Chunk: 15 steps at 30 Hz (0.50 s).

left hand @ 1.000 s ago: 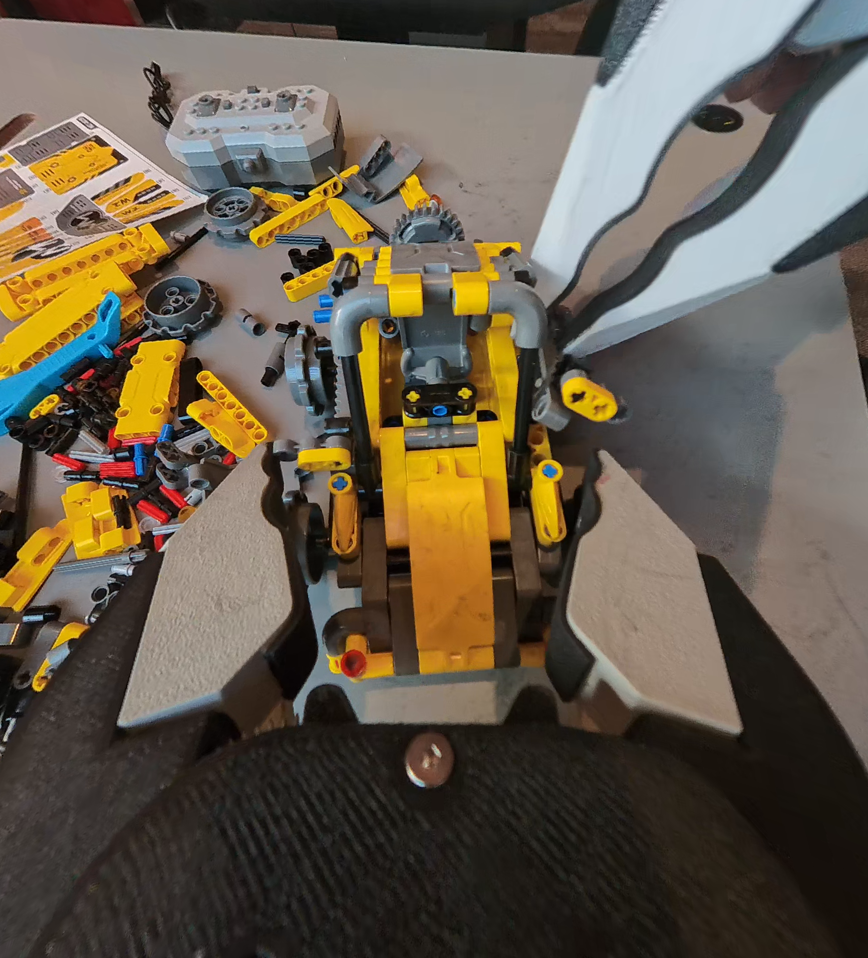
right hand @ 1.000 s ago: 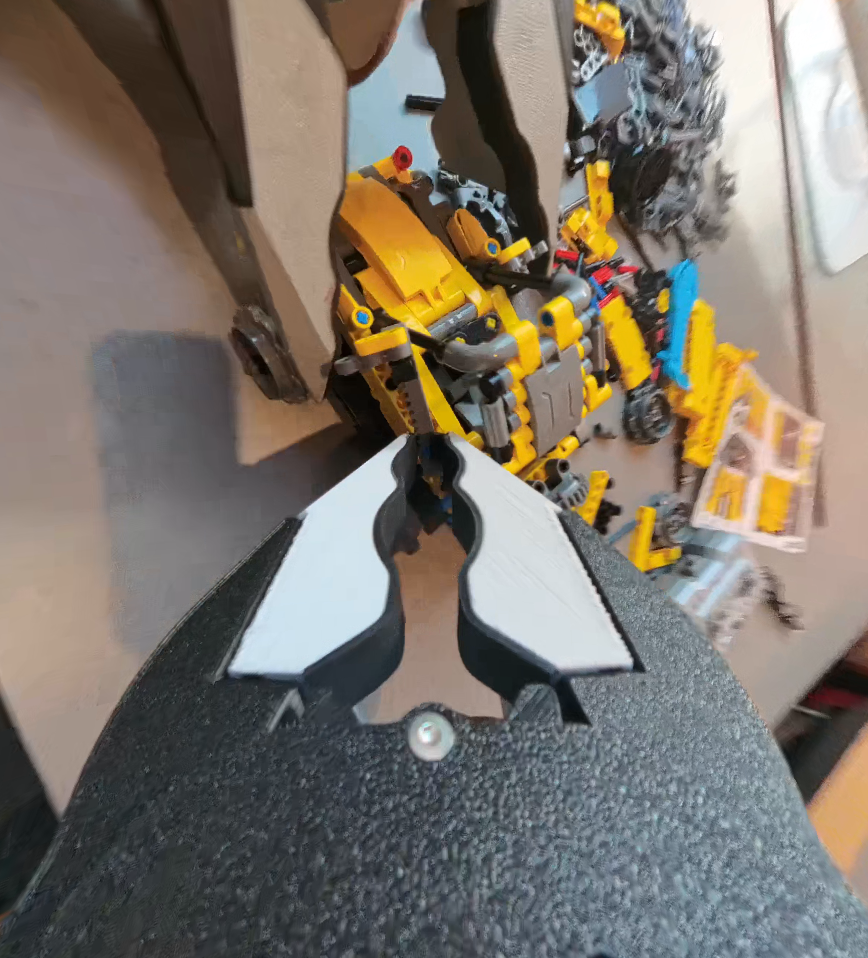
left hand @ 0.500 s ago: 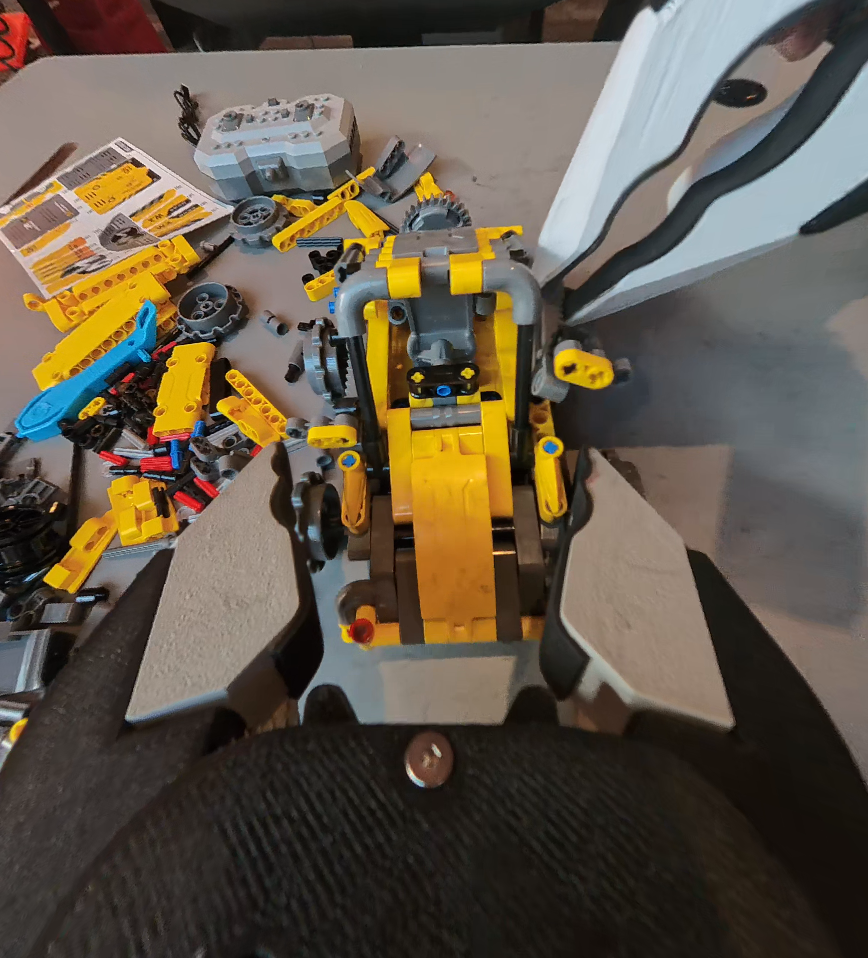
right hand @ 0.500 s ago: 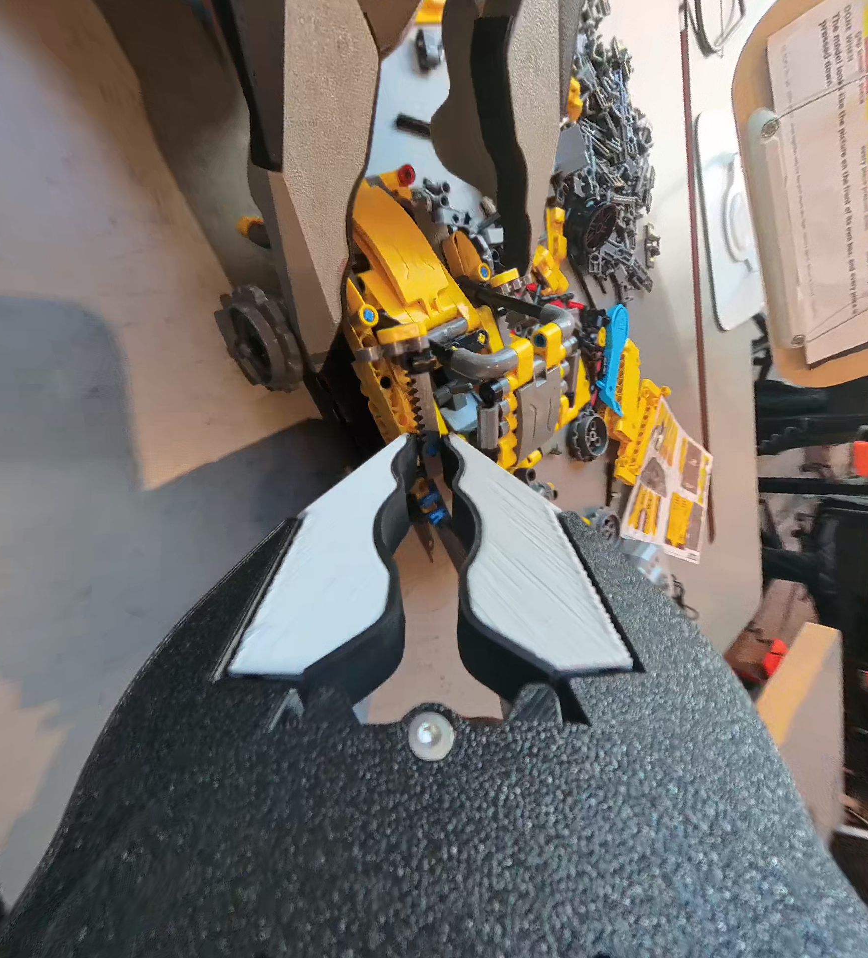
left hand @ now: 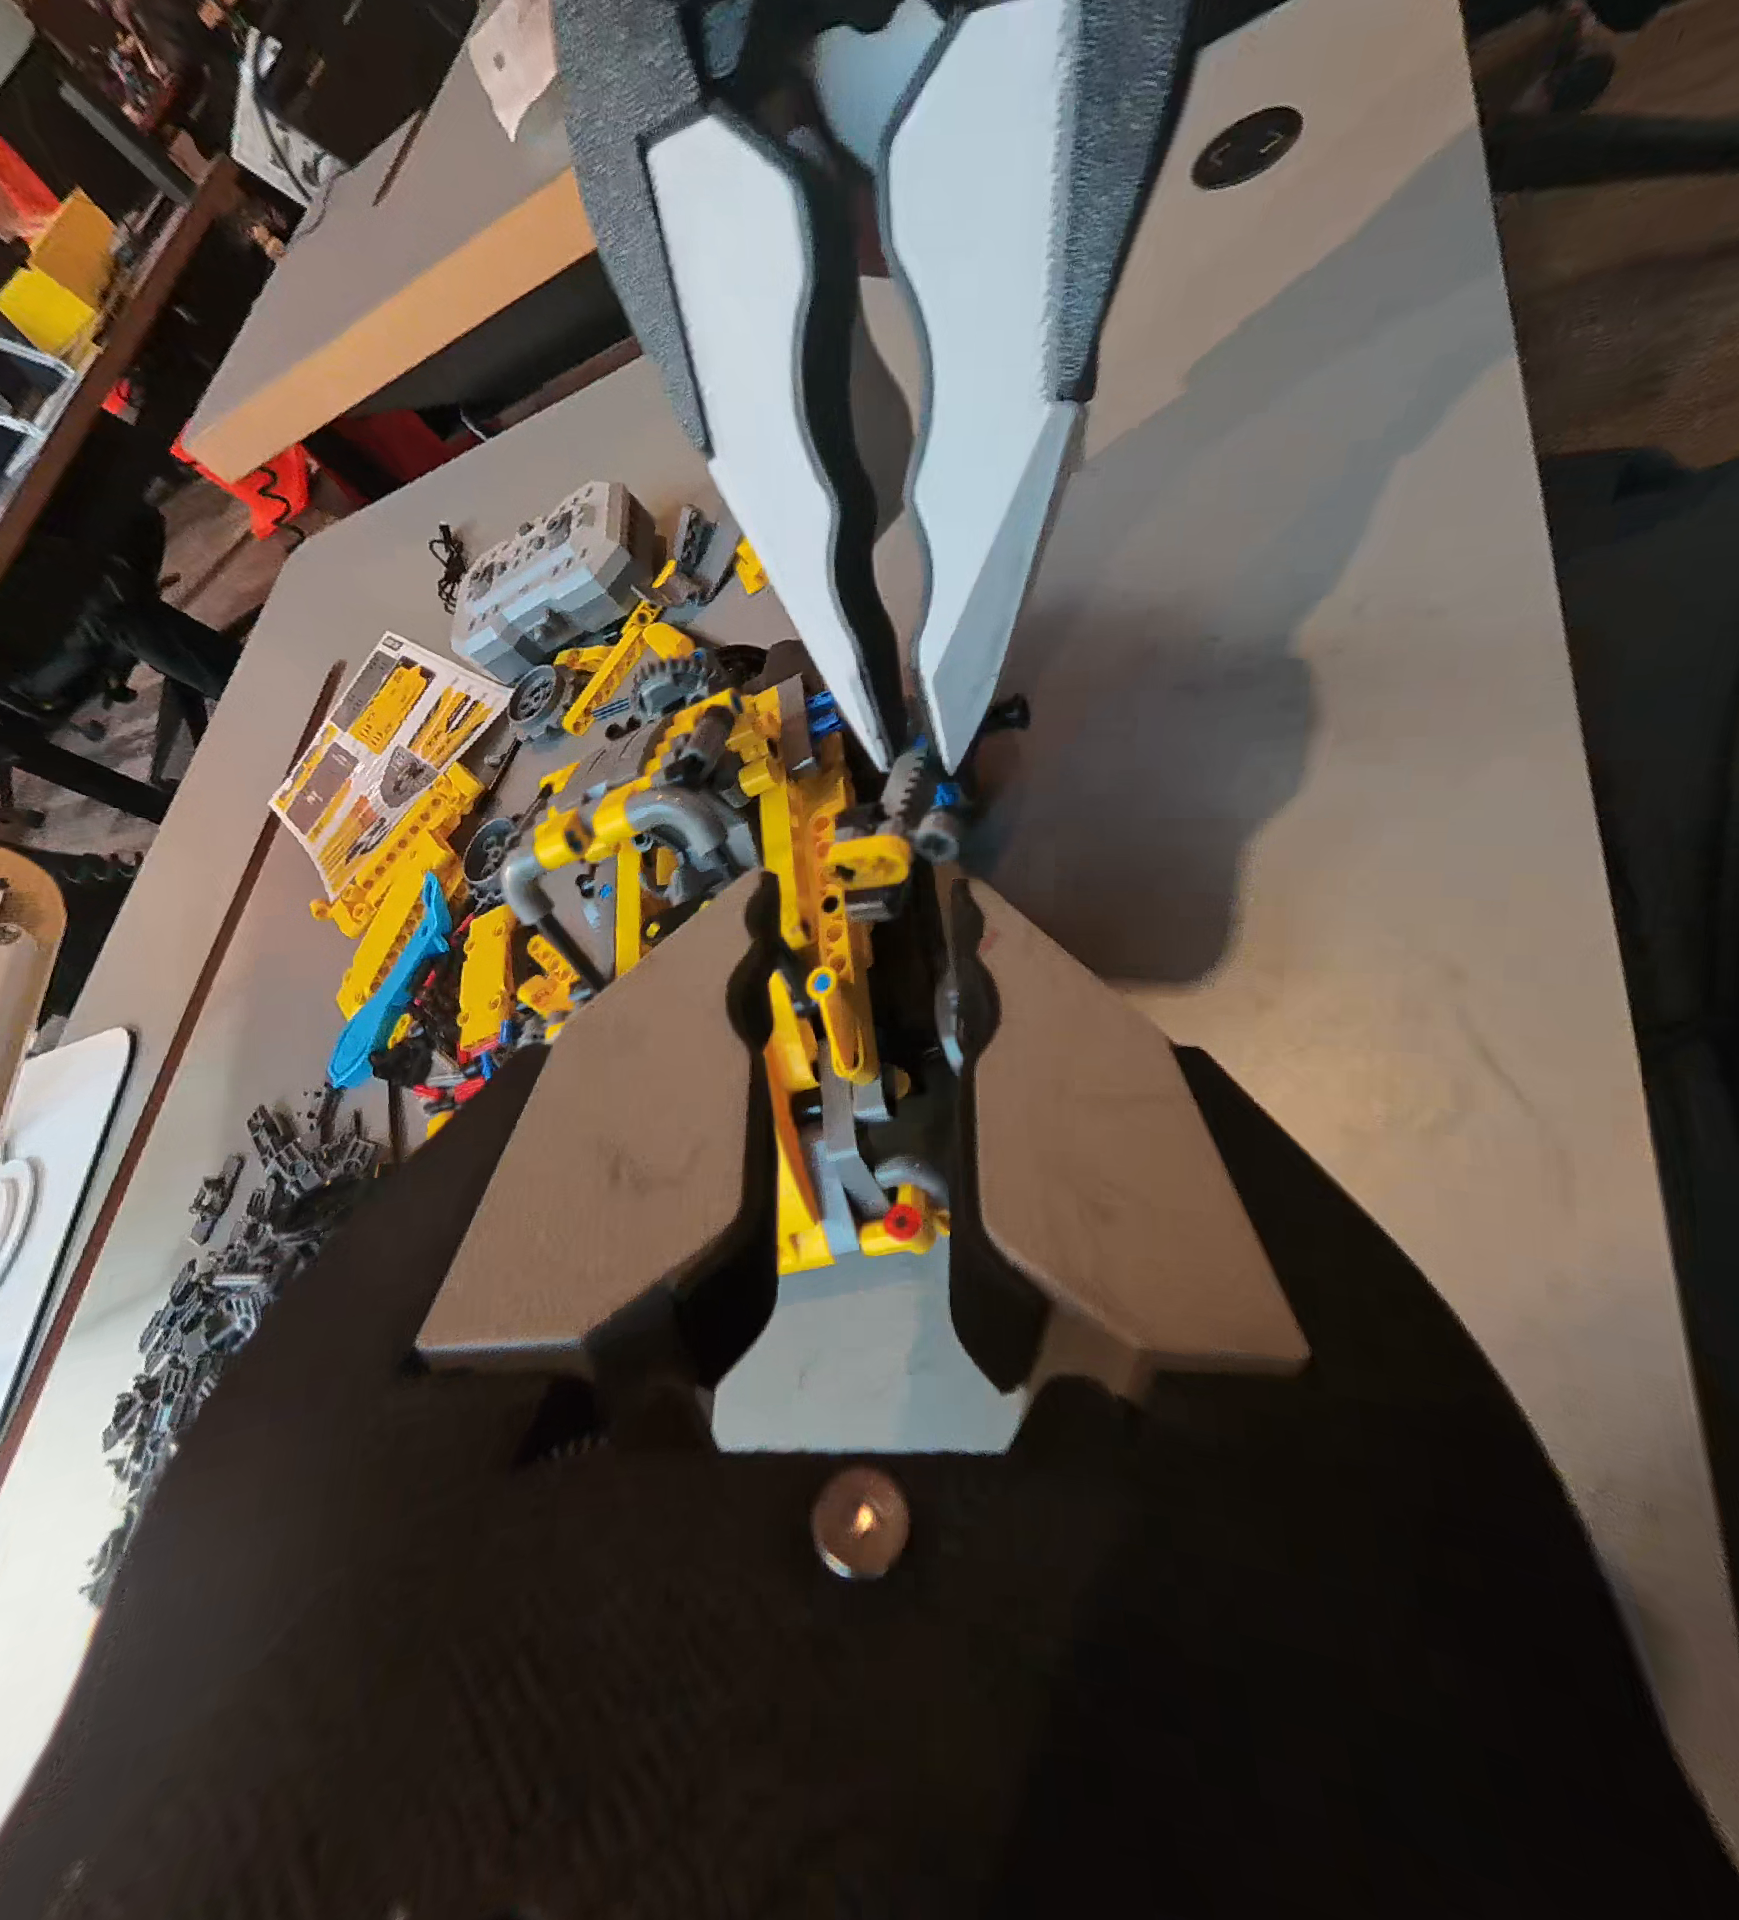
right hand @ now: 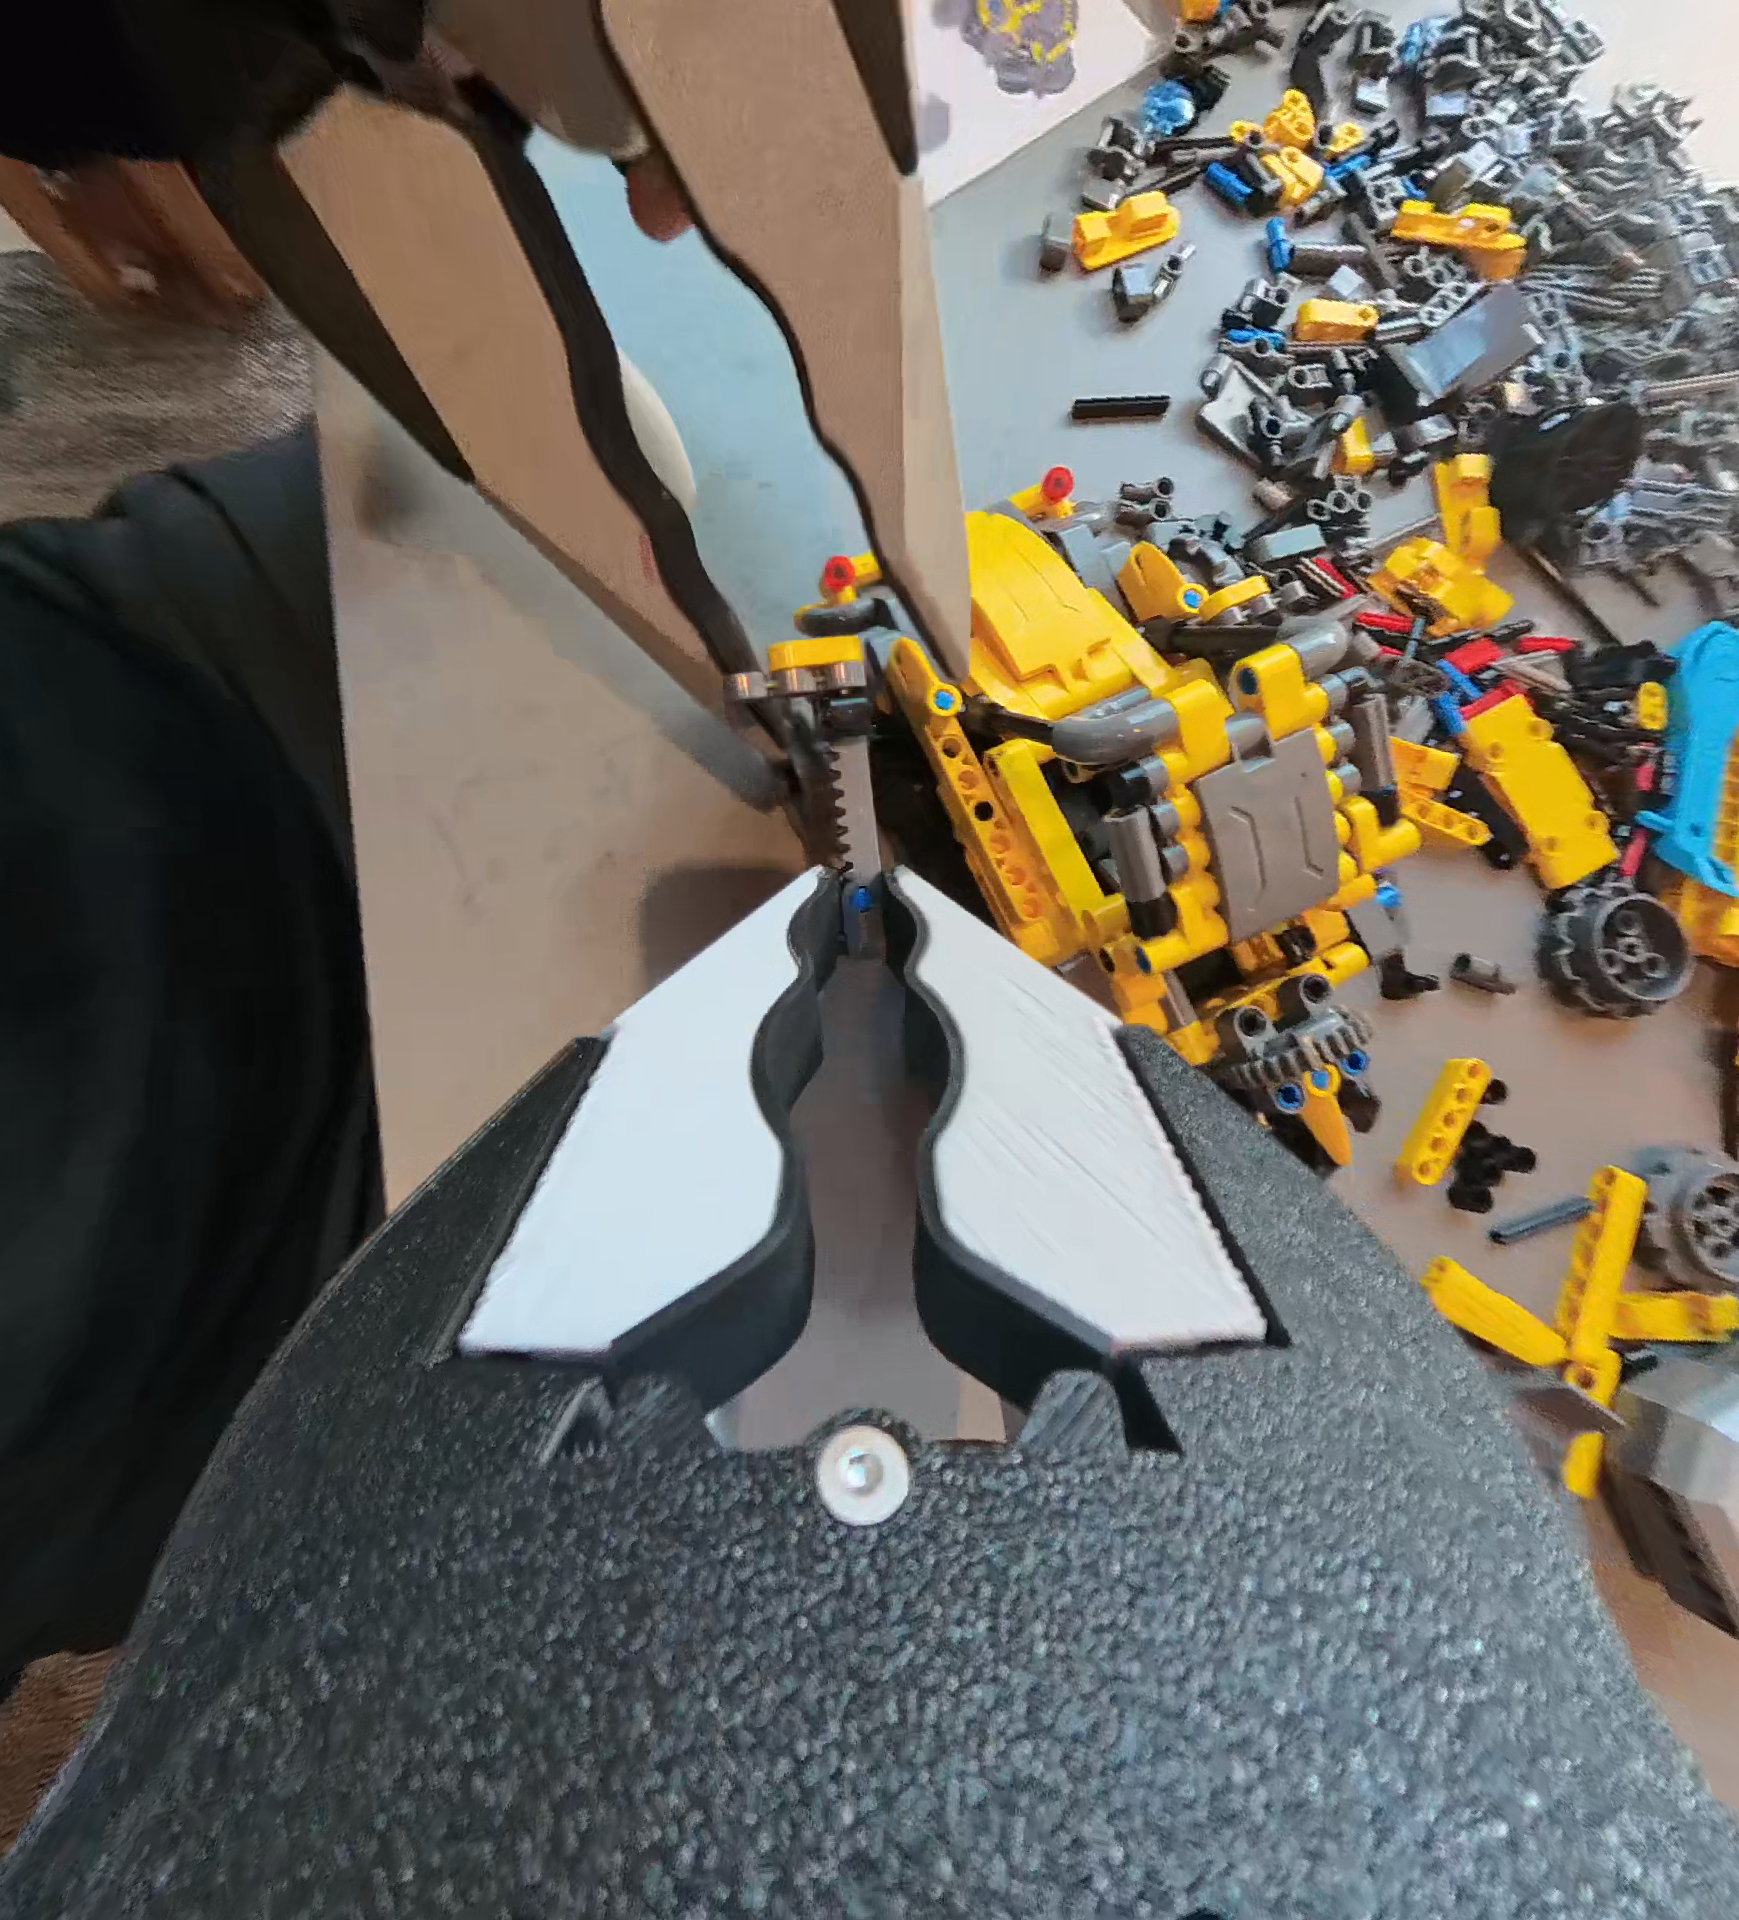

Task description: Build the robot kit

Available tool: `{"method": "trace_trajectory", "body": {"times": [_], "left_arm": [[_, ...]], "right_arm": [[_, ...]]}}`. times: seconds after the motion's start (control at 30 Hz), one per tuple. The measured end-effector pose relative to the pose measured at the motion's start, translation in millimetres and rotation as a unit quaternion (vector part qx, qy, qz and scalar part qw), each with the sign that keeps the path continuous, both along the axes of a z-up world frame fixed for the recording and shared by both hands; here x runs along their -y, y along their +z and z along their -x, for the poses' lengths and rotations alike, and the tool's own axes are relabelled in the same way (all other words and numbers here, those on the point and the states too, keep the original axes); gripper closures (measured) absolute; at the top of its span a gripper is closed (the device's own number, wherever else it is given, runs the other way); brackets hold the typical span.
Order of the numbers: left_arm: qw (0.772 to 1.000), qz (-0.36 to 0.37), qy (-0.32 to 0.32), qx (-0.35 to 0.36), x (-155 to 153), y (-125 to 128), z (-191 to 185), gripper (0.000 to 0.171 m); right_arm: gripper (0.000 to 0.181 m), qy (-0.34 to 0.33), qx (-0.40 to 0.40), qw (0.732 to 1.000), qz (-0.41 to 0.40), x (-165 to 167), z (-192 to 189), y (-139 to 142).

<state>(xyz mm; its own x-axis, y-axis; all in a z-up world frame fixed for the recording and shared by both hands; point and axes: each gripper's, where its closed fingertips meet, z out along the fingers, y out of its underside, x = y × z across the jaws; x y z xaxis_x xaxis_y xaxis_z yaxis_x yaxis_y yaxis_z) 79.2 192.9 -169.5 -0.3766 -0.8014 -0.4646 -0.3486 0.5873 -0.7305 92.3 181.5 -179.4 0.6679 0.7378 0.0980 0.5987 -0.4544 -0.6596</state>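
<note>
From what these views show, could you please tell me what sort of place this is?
Probably a hobby or workshop room: a grey table strewn with loose building-toy parts, a half-built yellow model, and cluttered shelves behind.

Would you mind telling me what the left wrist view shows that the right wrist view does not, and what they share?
Only the left wrist view shows the folded printed instruction sheet and a round black insert in the grey table.

Only the right wrist view shows the grey toothed rack piece at full length and a dark sleeve.

Both share the yellow brick-built vehicle model, gripped by the left gripper, the right gripper pinching the rack, and a long blue curved piece.
</note>
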Motion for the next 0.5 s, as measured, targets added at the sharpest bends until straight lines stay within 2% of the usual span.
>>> {"method": "trace_trajectory", "body": {"times": [0.07,0.1,0.3,0.37,0.43,0.5], "left_arm": [[1.000,-0.005,-0.009,0.001,8,1,-2,0.143],[1.000,-0.010,-0.009,0.003,10,1,-3,0.150],[1.000,-0.008,0.026,-0.004,6,-5,-8,0.151],[0.998,0.011,0.057,-0.006,0,-9,-8,0.158],[0.995,0.051,0.081,-0.003,-3,-10,-9,0.158],[0.993,0.083,0.087,-0.007,-3,-13,-9,0.158]], "right_arm": [[0.174,0.004,-0.018,1.000,0.011,2,2,2],[0.174,0.010,-0.024,1.000,0.017,4,3,3],[0.173,-0.005,-0.022,1.000,0.016,2,-4,-1],[0.170,-0.029,0.010,0.999,-0.016,-2,-9,0],[0.163,-0.037,0.054,0.996,-0.068,-2,-10,5],[0.164,-0.036,0.090,0.989,-0.111,0,-6,5]]}}
